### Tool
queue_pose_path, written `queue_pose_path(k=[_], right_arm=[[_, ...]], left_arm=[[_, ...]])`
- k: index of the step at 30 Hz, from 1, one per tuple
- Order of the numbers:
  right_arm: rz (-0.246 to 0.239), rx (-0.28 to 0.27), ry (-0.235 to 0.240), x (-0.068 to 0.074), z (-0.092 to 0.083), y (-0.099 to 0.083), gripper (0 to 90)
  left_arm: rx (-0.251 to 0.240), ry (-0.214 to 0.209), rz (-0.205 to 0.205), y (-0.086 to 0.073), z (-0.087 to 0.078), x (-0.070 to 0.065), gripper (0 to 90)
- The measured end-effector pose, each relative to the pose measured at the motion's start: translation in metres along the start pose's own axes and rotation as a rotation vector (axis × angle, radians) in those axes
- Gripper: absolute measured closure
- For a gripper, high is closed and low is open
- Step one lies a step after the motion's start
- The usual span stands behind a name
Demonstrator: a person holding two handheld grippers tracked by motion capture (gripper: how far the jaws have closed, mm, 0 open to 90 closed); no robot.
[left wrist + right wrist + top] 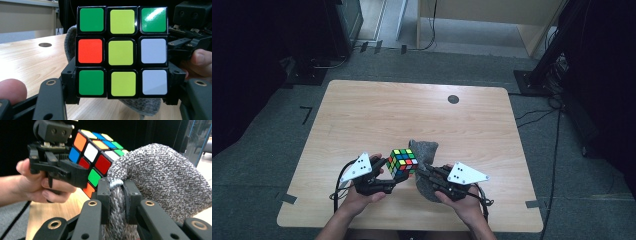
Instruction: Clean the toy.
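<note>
From above, the left claw (398,176) held the colour cube (402,162) over the surface (362,115), beside the grey cloth (424,150). The left gripper view showed the cube squeezed between its jaws. In the right gripper view, the right claw (119,202) pinched the cloth tight.

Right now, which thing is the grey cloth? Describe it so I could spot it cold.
Start at the wooden table and go to its near edge, where the person's two hands meet. The grey cloth is the speckled knitted piece pinched in the right hand-held gripper, bunched against the puzzle cube. Unlike the glossy, many-coloured cube in the left hand-held gripper, it is soft, dull and one colour.
</note>
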State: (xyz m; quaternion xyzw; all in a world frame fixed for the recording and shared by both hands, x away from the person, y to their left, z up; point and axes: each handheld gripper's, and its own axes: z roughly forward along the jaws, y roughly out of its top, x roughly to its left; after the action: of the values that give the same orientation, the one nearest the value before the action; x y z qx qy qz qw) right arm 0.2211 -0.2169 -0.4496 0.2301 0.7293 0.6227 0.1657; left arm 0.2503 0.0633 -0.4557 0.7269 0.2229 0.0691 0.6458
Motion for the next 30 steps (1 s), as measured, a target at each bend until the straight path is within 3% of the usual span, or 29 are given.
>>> queue_pose_path(k=[5,8,16,18,22,25,28,30], right_arm=[[-0.068,0.078,0.03,0.008,0.011,-0.007,79.0],[-0.101,0.092,0.013,0.009,0.012,-0.007,78.9],[-0.034,-0.017,-0.05,-0.001,-0.002,0.0,78.3],[0.001,0.029,-0.091,-0.005,0.0,-0.004,77.5],[0.027,0.199,-0.227,-0.014,0.006,-0.019,74.8],[0.097,0.269,-0.315,-0.026,0.005,-0.03,72.2],[0.129,0.34,-0.408,-0.036,0.002,-0.038,61.8],[0.165,0.354,-0.453,-0.041,-0.002,-0.04,52.4]], left_arm=[[-0.008,0.01,-0.017,0.001,-0.002,0.002,34.1],[-0.005,0.015,-0.022,0.0,-0.002,0.003,34.1],[0.015,0.035,-0.007,-0.001,0.001,0.003,34.1],[0.011,0.038,-0.008,-0.001,0.0,0.003,34.1],[0.01,0.044,-0.009,0.0,-0.001,0.004,34.1],[0.01,0.049,-0.01,-0.001,-0.002,0.005,34.2],[0.014,0.051,-0.009,-0.001,-0.002,0.006,34.1],[0.014,0.054,-0.008,-0.001,-0.002,0.006,34.1]])
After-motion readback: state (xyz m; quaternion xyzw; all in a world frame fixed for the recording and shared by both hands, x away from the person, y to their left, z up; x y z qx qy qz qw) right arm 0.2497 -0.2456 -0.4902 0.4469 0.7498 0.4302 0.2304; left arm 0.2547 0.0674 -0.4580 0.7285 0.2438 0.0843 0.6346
